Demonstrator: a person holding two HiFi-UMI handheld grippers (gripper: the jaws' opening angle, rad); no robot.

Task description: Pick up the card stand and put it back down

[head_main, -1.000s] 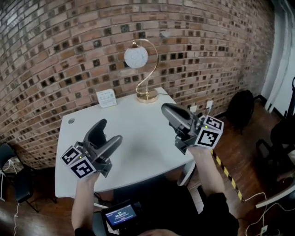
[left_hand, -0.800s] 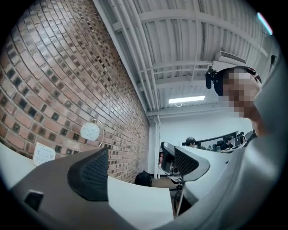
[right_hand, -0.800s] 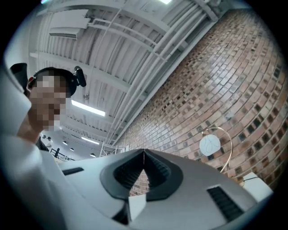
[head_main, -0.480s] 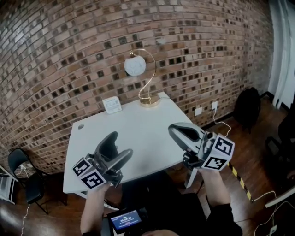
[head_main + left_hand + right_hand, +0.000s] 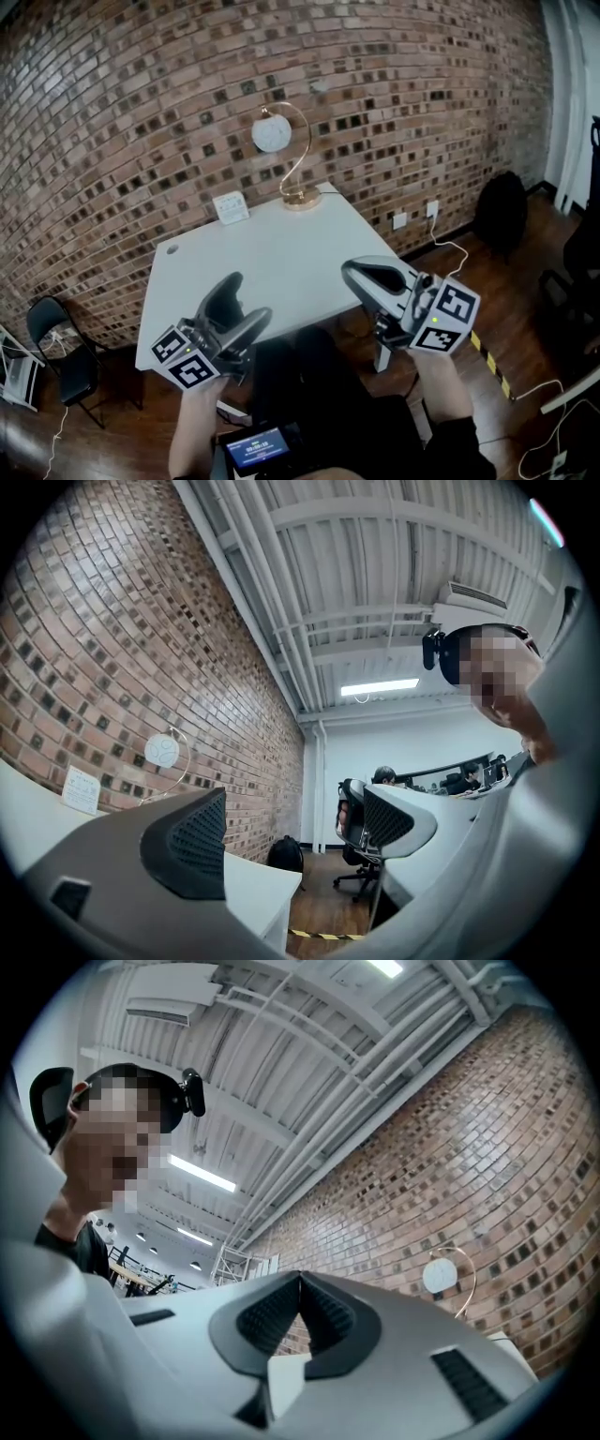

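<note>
In the head view, a white desk [image 5: 281, 253] stands against a brick wall [image 5: 141, 112]. The card stand [image 5: 231, 207] stands upright at the desk's far edge, close to the wall and just left of a lamp [image 5: 281, 155] with a round white globe and a curved gold stem. Both hand-held grippers hang over the desk's near edge, well apart from the card stand. The left hand-held gripper [image 5: 246, 302] has its jaws spread and nothing between them. The right hand-held gripper [image 5: 351, 273] has its jaws drawn together on nothing. A black chair [image 5: 58, 349] stands on the floor to the left, and a dark bag [image 5: 501, 212] sits by the wall to the right.

In the left gripper view, the two ribbed pads [image 5: 190, 841] stand wide apart, with only the room visible in the gap. The card stand [image 5: 81, 789] and the lamp [image 5: 163, 752] show far off at the left.

In the right gripper view, the pads [image 5: 272, 1314] meet at their tips and grip nothing. The lamp [image 5: 440, 1275] shows against the wall at the right.
</note>
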